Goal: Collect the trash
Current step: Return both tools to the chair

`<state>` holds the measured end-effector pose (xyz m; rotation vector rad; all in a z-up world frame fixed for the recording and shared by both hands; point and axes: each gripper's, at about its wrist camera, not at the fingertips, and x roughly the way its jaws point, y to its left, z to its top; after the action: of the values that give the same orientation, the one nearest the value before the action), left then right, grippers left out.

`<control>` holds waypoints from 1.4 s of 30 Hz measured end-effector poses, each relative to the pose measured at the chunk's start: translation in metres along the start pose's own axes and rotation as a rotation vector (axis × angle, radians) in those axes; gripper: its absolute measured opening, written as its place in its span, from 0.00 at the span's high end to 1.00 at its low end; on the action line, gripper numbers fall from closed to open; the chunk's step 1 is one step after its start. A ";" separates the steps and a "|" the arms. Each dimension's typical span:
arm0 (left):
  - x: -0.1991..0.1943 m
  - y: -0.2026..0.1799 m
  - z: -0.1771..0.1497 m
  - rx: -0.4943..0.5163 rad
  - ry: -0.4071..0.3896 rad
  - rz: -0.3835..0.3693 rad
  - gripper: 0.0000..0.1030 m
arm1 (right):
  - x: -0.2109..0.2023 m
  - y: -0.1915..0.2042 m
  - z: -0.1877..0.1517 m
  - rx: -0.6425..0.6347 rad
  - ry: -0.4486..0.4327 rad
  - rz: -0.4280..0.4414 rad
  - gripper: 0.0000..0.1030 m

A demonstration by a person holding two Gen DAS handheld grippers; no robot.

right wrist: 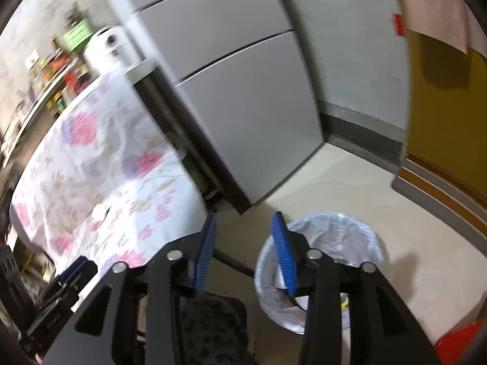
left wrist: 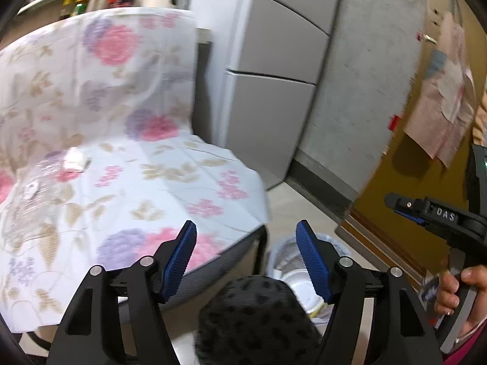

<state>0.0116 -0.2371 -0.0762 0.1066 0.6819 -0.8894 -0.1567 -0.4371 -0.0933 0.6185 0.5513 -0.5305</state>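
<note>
A table covered with a floral cloth [left wrist: 127,164] fills the left of the left wrist view. A small white crumpled piece of trash [left wrist: 74,160] lies on it, next to a clear plastic wrapper [left wrist: 33,194]. My left gripper [left wrist: 246,243] is open and empty over the table's near edge. A bin with a white liner [right wrist: 328,243] stands on the floor; it also shows in the left wrist view [left wrist: 304,273] with paper trash inside. My right gripper [right wrist: 245,243] is open and empty above the bin's left rim. The right gripper also shows in the left wrist view [left wrist: 426,210].
A grey fridge [right wrist: 243,97] stands behind the table, against a concrete wall [left wrist: 365,76]. A yellow door [right wrist: 444,115] is at right. A dark furry cushion [left wrist: 255,319] sits below the grippers. Shelves with bottles [left wrist: 79,0] are at the back.
</note>
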 end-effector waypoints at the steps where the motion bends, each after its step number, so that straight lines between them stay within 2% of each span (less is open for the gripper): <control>1: -0.004 0.008 0.001 -0.010 -0.008 0.016 0.31 | 0.003 0.010 0.000 -0.017 0.008 0.011 0.49; 2: -0.007 0.016 0.002 -0.021 -0.014 0.035 0.31 | 0.006 0.016 0.000 -0.028 0.014 0.021 0.45; 5: -0.014 0.036 0.002 -0.050 -0.027 0.070 0.31 | 0.016 0.045 0.001 -0.086 0.037 0.051 0.43; 7: -0.019 0.050 0.002 -0.070 -0.033 0.104 0.23 | 0.023 0.067 0.001 -0.134 0.051 0.075 0.43; 10: -0.026 0.074 0.000 -0.099 -0.048 0.161 0.22 | 0.033 0.095 0.000 -0.189 0.067 0.108 0.39; 16: -0.039 0.113 -0.007 -0.164 -0.042 0.228 0.22 | 0.054 0.151 -0.002 -0.297 0.113 0.177 0.39; 27: -0.073 0.192 -0.012 -0.299 -0.061 0.454 0.22 | 0.101 0.240 -0.005 -0.428 0.184 0.273 0.39; 33: -0.092 0.228 -0.012 -0.328 -0.085 0.556 0.22 | 0.123 0.274 -0.008 -0.472 0.170 0.316 0.39; 35: -0.094 0.236 -0.012 -0.336 -0.089 0.572 0.22 | 0.130 0.283 -0.009 -0.490 0.168 0.319 0.40; 42: -0.089 0.269 -0.011 -0.374 -0.076 0.598 0.22 | 0.165 0.318 -0.017 -0.587 0.174 0.309 0.58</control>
<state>0.1679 -0.0006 -0.0832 -0.0583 0.6822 -0.1847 0.1510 -0.2535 -0.0834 0.1795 0.7219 -0.0094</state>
